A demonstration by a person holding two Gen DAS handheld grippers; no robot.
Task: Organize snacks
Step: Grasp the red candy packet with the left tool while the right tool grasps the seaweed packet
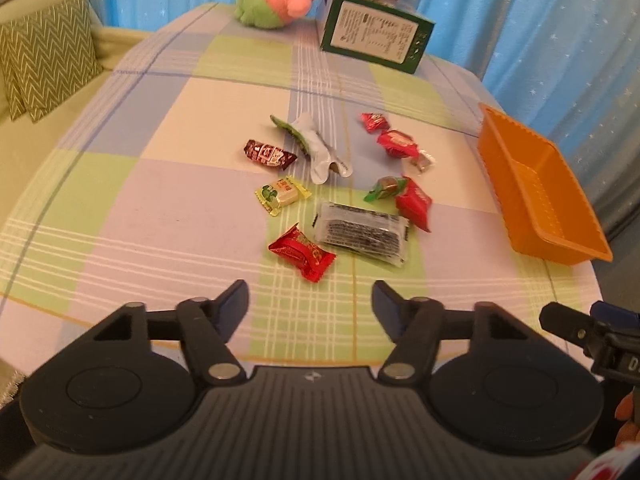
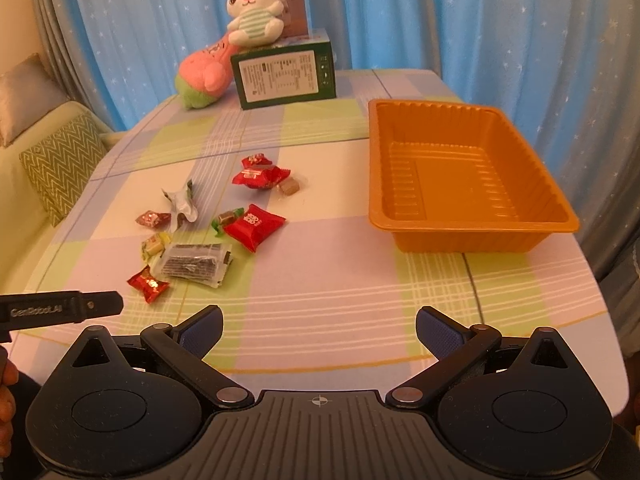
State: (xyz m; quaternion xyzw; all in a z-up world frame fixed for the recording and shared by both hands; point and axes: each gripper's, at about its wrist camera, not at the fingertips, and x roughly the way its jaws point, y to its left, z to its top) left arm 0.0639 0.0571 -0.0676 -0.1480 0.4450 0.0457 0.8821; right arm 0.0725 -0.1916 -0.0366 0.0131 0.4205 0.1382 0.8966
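Several wrapped snacks lie scattered mid-table: a red candy (image 1: 301,253) nearest my left gripper, a clear packet with dark biscuits (image 1: 361,233), a yellow candy (image 1: 282,195), a brown candy (image 1: 269,153), a silver wrapper (image 1: 320,148), and more red candies (image 1: 414,202). The same packet (image 2: 196,265) and red candy (image 2: 149,284) show in the right wrist view. An empty orange tray (image 2: 460,176) sits at the right, also in the left wrist view (image 1: 536,188). My left gripper (image 1: 310,300) is open and empty just short of the snacks. My right gripper (image 2: 319,330) is open and empty, in front of the tray.
A green box (image 2: 285,75) stands at the table's far edge with a white bunny plush (image 2: 254,12) on top and a pink-green plush (image 2: 202,76) beside it. A sofa with a zigzag cushion (image 2: 60,160) is on the left. Blue curtains hang behind. The left gripper's finger (image 2: 96,305) shows at the right view's left edge.
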